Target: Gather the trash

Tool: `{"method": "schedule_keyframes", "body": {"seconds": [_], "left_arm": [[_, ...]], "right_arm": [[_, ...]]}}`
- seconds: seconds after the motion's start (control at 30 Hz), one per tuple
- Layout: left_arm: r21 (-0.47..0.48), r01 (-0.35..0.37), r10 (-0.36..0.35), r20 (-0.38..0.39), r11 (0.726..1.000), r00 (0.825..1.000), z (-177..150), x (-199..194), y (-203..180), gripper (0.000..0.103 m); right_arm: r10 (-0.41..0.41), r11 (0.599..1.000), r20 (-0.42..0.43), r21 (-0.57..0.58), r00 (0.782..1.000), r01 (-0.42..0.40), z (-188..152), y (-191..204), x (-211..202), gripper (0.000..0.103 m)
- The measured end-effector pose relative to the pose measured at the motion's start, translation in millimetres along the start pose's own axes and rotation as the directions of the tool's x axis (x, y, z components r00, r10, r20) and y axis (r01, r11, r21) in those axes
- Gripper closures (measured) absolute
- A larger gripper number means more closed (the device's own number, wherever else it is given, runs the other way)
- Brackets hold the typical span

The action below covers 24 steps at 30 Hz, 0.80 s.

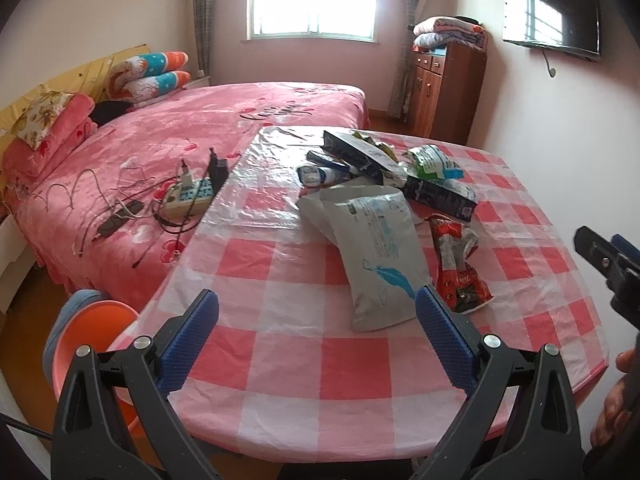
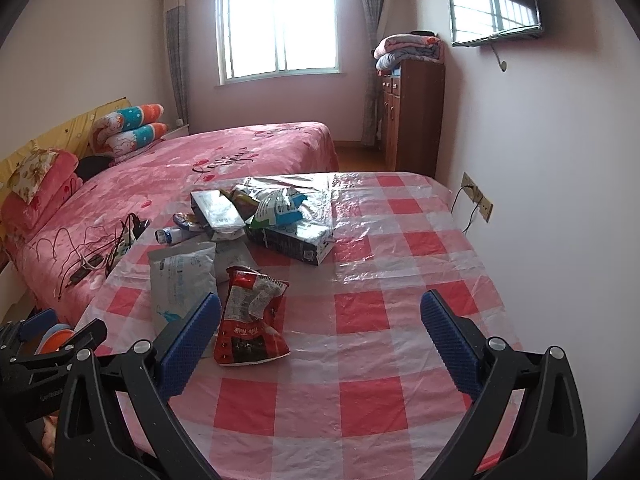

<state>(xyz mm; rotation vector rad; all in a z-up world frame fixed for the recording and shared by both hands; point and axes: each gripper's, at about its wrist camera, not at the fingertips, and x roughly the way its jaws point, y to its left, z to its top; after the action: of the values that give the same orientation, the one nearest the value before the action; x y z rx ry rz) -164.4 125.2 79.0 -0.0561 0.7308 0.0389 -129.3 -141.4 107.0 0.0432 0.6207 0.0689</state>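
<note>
Left gripper (image 1: 316,320), right gripper (image 2: 320,326) both agape, empty; wrapper pile (image 2: 256,216) overlapping (labels unreadable).

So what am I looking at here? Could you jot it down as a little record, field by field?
setting: bedroom, pink-quilted bed beside a table
surface: pink-and-white checked plastic tablecloth
trash nearest: crumpled red foil snack bag; flat grey-white plastic mailer pouch
trash farther: dark rectangular cardboard carton; torn green-and-white wrapper
left gripper: jaws open, empty, facing the pouch
right gripper: jaws open, empty, near the snack bag
bin: orange plastic basin at the table's left edge
</note>
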Motion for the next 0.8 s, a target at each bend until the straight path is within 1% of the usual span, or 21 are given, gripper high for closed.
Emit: {"method": "schedule_keyframes", "body": {"seconds": [0.03,0.1,0.17,0.27,0.3,0.37,0.43,0.5,0.6,0.67,0.7,0.73,0.8], "left_arm": [[-0.001,0.011,-0.011,-0.005,1.0,1.0,-0.8,1.7,-0.8,0.004],[-0.008,0.052,-0.052,-0.019,0.999,0.998,-1.8,6.6,-1.5,0.004],[-0.02,0.091,-0.091,-0.029,0.996,0.995,-2.9,11.6,-1.7,0.004],[-0.034,0.127,-0.128,-0.051,0.991,0.99,-4.1,20.1,-2.4,0.004],[-0.046,0.145,-0.148,-0.061,0.988,0.987,-4.5,23.5,-2.0,0.004],[-0.076,0.178,-0.184,-0.082,0.981,0.98,-4.6,32.3,-0.7,0.004],[-0.098,0.197,-0.207,-0.1,0.975,0.973,-3.4,40.9,-0.8,0.004],[-0.114,0.205,-0.218,-0.116,0.972,0.969,-1.5,49.1,-3.0,0.004],[-0.126,0.211,-0.227,-0.132,0.969,0.965,3.7,61.6,-8.0,0.004],[-0.123,0.206,-0.222,-0.139,0.971,0.965,8.6,69.7,-13.2,0.004],[-0.121,0.198,-0.214,-0.144,0.973,0.966,11.0,73.8,-15.7,0.004],[-0.12,0.187,-0.204,-0.151,0.975,0.967,13.6,79.6,-19.2,0.004],[-0.122,0.178,-0.196,-0.162,0.976,0.967,17.6,88.3,-22.9,0.004]], "right_arm": [[0.013,1.0,-0.005,0.004,1.0,-0.013,-1.1,-0.6,2.5,0.004],[0.056,0.998,-0.023,0.027,0.998,-0.056,-4.2,-4.9,10.6,0.004],[0.081,0.995,-0.031,0.056,0.996,-0.079,-6.9,-10.2,16.9,0.004],[0.158,0.982,-0.063,0.113,0.985,-0.15,-11.6,-19.0,32.0,0.004],[0.171,0.979,-0.073,0.124,0.983,-0.161,-12.4,-20.2,36.3,0.004],[0.221,0.967,-0.092,0.149,0.971,-0.206,-14.9,-22.7,46.6,0.004],[0.287,0.947,-0.107,0.184,0.952,-0.265,-17.7,-25.1,56.7,0.005],[0.333,0.928,-0.115,0.215,0.936,-0.303,-18.9,-26.6,63.2,0.006],[0.38,0.907,-0.129,0.246,0.916,-0.342,-18.7,-25.7,73.4,0.006],[0.414,0.89,-0.14,0.267,0.899,-0.368,-17.6,-23.9,80.4,0.014],[0.422,0.887,-0.149,0.273,0.894,-0.373,-17.4,-22.4,84.6,0.024],[0.437,0.879,-0.158,0.284,0.886,-0.383,-17.3,-21.1,89.4,0.027],[0.458,0.866,-0.174,0.309,0.872,-0.394,-17.4,-19.2,98.8,0.028]]}}
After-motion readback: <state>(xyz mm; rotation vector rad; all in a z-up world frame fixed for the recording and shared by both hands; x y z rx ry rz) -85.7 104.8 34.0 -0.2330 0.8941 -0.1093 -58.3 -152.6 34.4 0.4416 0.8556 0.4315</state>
